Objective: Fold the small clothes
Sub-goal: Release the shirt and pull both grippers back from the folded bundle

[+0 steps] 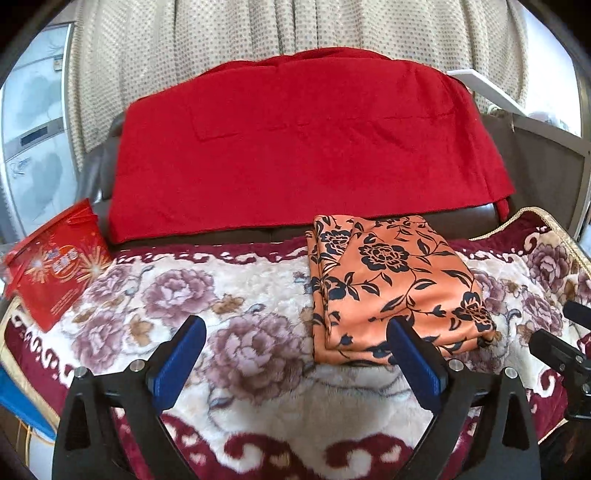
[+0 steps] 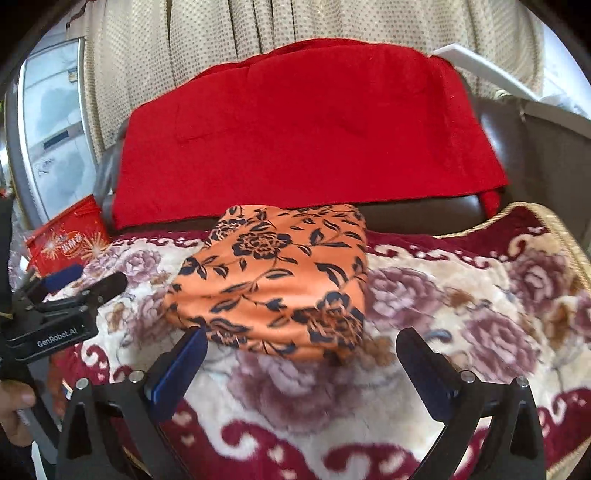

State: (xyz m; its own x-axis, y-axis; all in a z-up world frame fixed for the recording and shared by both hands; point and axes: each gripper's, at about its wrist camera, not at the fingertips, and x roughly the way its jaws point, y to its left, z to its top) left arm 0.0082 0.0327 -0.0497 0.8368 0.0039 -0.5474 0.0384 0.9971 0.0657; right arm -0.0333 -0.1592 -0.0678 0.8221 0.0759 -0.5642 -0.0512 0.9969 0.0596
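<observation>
An orange garment with black flowers lies folded into a thick rectangle on the floral blanket. My left gripper is open above the blanket, short of the garment's near edge, nothing between its blue pads. In the right wrist view the same garment lies just beyond my right gripper, which stands wide open and empty. The left gripper's body shows at that view's left edge, with a hand below it. The right gripper's fingers show at the left view's right edge.
A red cloth drapes over the dark sofa backrest behind the garment. A red printed bag lies at the blanket's left end. Beige dotted curtains hang behind; a white appliance stands at left.
</observation>
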